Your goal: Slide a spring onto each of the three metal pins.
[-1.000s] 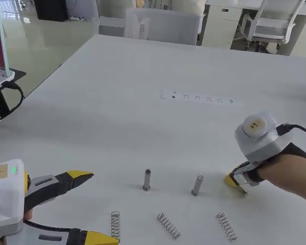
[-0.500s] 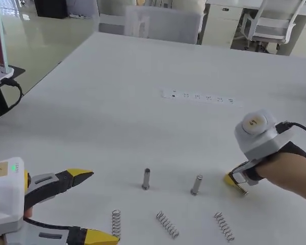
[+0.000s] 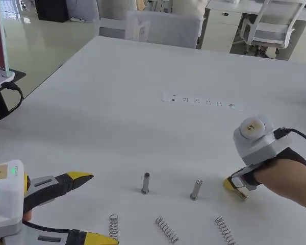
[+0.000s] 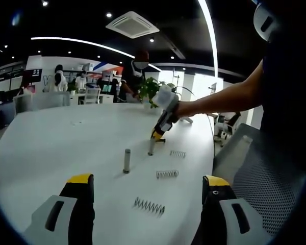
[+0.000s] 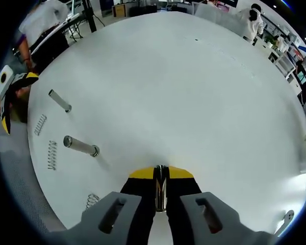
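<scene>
Springs [image 3: 167, 228] lying loose in a row at 6 o'clock on counter [image 3: 143, 117], none threaded. Left gripper [image 3: 92, 206] at 8 o'clock, jaws spread wide, empty. Just beyond, two pins [image 3: 145, 182] upright. At 4 o'clock, right gripper [image 3: 233, 186] clamped on third pin [image 5: 160, 194], low over counter. Likely step: standing that pin. Next: set upright, let go, fetch a spring.

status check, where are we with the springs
Left gripper open. Right gripper shut on third pin. Two pins upright, three springs flat, none fitted. Nothing blocking.
</scene>
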Demonstrator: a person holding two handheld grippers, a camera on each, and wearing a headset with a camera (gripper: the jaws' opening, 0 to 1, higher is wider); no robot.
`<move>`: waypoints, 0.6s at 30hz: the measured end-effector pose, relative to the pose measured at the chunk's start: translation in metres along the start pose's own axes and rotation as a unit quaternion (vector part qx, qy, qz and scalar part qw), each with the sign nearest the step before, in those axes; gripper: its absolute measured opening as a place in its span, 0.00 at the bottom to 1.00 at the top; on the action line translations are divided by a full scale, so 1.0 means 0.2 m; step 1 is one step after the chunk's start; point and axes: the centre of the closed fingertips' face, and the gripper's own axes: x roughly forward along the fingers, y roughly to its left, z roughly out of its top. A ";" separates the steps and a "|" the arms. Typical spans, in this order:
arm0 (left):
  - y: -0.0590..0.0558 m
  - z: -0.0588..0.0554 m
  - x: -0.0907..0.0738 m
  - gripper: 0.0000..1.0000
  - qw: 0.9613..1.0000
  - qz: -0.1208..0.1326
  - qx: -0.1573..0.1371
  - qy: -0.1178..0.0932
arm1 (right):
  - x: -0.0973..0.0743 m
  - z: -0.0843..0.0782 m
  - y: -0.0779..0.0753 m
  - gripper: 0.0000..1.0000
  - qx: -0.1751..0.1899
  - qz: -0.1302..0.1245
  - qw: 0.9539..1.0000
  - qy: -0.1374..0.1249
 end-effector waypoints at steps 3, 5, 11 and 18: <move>-0.01 0.00 0.00 0.84 1.000 -0.002 0.000 0.001 | 0.00 0.00 -0.01 0.03 0.007 0.000 1.000 -0.009; -0.01 -0.01 0.00 0.84 1.000 -0.004 0.001 0.003 | 0.00 0.00 0.00 0.03 0.014 0.000 1.000 -0.016; -0.01 0.00 0.00 0.84 1.000 -0.004 0.003 0.002 | 0.00 0.00 0.01 0.03 0.019 0.002 1.000 -0.024; -0.01 0.01 0.01 0.84 1.000 -0.007 0.004 0.001 | -0.03 0.01 0.02 0.03 0.024 0.002 0.999 -0.039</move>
